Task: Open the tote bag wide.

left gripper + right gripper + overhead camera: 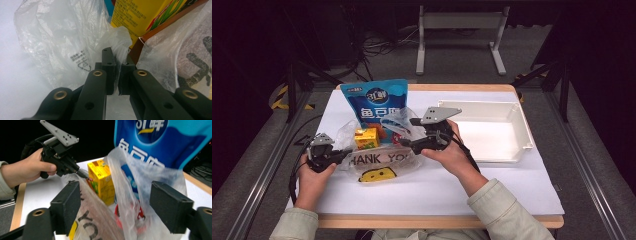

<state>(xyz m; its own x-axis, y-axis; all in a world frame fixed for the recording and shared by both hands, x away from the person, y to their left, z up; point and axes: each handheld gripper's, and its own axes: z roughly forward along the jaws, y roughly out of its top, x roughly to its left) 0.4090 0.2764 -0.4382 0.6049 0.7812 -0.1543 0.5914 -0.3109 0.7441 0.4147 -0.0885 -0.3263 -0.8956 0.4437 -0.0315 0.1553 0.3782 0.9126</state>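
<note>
Jaws on left gripper [343,155] clenched on near-left edge of clear plastic "THANK YOU" bag [379,160]; right gripper [115,210] jaws released, spread wide over bag mouth, pads off the film. Bag lies mid-left on white surface [432,190], holding yellow drink carton [366,138] and blue snack pouch [374,102]. White tray [522,125] far right.

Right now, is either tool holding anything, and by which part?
The left tool is shut on the plastic bag, pinching a gathered fold at its mouth edge. The right tool is open, its jaws standing apart around the bag's other edge without pressing it.
</note>
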